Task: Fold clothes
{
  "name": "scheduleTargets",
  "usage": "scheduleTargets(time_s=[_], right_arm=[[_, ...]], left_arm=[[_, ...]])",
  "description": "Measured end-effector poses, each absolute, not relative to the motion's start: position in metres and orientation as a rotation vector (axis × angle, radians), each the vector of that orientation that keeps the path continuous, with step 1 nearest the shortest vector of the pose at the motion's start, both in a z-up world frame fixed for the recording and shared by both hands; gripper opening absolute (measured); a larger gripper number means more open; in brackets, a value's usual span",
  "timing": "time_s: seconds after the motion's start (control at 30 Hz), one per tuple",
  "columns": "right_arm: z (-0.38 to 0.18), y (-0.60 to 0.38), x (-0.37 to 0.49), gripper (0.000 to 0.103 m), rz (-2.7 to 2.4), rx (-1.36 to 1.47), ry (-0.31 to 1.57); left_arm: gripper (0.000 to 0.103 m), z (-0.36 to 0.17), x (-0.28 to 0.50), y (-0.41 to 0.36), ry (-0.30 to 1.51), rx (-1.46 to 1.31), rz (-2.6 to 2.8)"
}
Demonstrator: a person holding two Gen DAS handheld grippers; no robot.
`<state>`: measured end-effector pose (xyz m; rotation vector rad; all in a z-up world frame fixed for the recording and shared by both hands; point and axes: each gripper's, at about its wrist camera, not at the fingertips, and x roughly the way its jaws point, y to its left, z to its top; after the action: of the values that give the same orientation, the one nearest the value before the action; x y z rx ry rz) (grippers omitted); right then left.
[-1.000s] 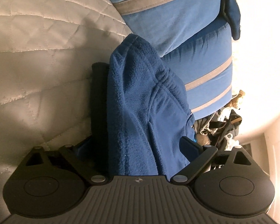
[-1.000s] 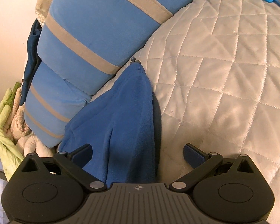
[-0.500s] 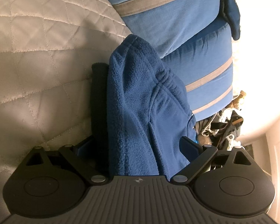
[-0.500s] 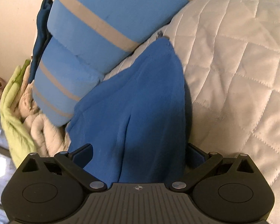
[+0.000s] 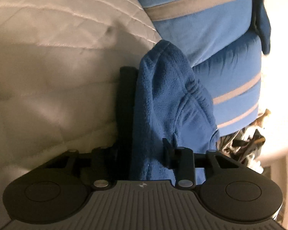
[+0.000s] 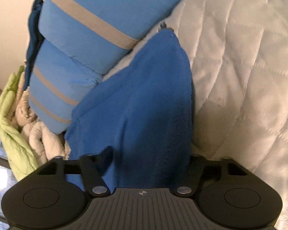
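Note:
A blue fleece garment (image 5: 163, 103) lies on the white quilted bed (image 5: 53, 76), its far end against striped blue pillows. My left gripper (image 5: 144, 153) is shut on the near edge of the fleece; its fingers press into the cloth. In the right wrist view the same fleece (image 6: 144, 99) runs from the pillows down between the fingers. My right gripper (image 6: 147, 159) is shut on its near edge, and the cloth hides the fingertips.
Two stacked blue pillows with grey stripes (image 5: 211, 25) (image 6: 90, 28) bound the bed beside the fleece. A pile of clothes and a light green blanket (image 6: 13, 118) lie beyond the pillows. The quilt (image 6: 240, 76) stretches away on the other side.
Both grippers have closed from open onto the near edge of the fleece. The right gripper also moved forward over the cloth.

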<state>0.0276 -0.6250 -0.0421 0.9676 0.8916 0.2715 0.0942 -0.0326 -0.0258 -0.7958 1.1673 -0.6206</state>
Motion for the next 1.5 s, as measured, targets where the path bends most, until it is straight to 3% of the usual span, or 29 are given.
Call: scheduleTargets(time_s=[0.07, 0.1, 0.17, 0.37, 0.73, 1.0, 1.23, 1.33, 1.4, 1.43, 1.47, 1.5], right_arm=[[-0.042, -0.625, 0.026, 0.054, 0.264, 0.975, 0.899], [-0.042, -0.625, 0.025, 0.046, 0.258, 0.988, 0.906], [-0.034, -0.619, 0.022, 0.038, 0.215, 0.958, 0.899], [0.005, -0.587, 0.013, 0.029, 0.073, 0.766, 0.873], [0.087, -0.512, -0.015, 0.027, -0.100, 0.201, 0.747], [0.121, -0.476, -0.019, 0.027, -0.099, 0.104, 0.671], [0.160, -0.425, 0.011, 0.027, -0.002, 0.108, 0.596], [0.184, -0.399, 0.033, 0.027, 0.060, 0.123, 0.539], [0.200, -0.379, 0.051, 0.038, 0.092, 0.117, 0.462], [0.199, -0.369, 0.063, 0.048, 0.071, 0.087, 0.438], [0.198, -0.359, 0.075, 0.081, 0.044, 0.053, 0.417], [0.197, -0.349, 0.087, 0.100, 0.018, 0.020, 0.395]], left_arm=[[0.027, -0.022, 0.090, -0.035, 1.160, -0.778, -0.608], [0.026, -0.019, 0.088, -0.037, 1.157, -0.769, -0.595], [0.022, -0.009, 0.085, -0.043, 1.146, -0.732, -0.573], [0.019, 0.041, 0.067, -0.065, 1.062, -0.455, -0.517], [0.019, 0.120, 0.013, -0.125, 0.830, 0.048, -0.347], [0.019, 0.150, 0.012, -0.093, 0.779, 0.047, -0.269], [0.019, 0.209, 0.012, -0.045, 0.648, 0.078, -0.137], [0.026, 0.243, 0.015, -0.020, 0.557, 0.100, -0.055], [0.035, 0.255, 0.026, -0.009, 0.461, 0.136, 0.029], [0.050, 0.253, 0.037, -0.004, 0.420, 0.157, 0.083], [0.076, 0.249, 0.048, -0.002, 0.377, 0.191, 0.160], [0.084, 0.241, 0.060, 0.000, 0.338, 0.231, 0.258]])
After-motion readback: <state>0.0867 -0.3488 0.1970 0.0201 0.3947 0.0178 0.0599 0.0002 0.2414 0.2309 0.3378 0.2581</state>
